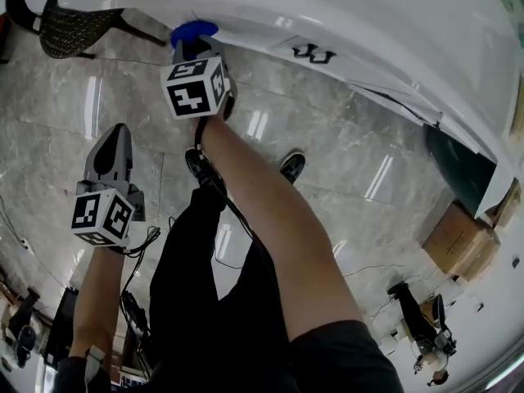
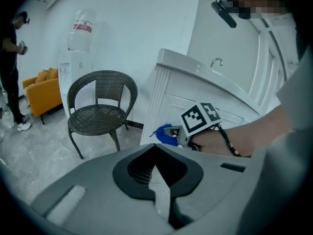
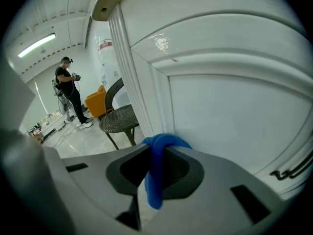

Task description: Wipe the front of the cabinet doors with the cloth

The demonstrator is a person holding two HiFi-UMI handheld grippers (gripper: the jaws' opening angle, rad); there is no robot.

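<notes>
A: The cabinet door (image 3: pixel 234 116)?
B: Smooth, glossy white paint. The cloth (image 3: pixel 155 170) is soft blue fabric.
A: The floor (image 1: pixel 327 113)?
B: Polished grey marbled stone. The chair (image 2: pixel 98 114) is dark woven wicker.

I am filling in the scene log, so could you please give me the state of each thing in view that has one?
right gripper: shut on the blue cloth.
blue cloth: bunched, clamped between the jaws, hanging down behind their tips.
left gripper: shut, nothing between the jaws.
cabinet door: shut.
wicker chair: upright, seat empty.
</notes>
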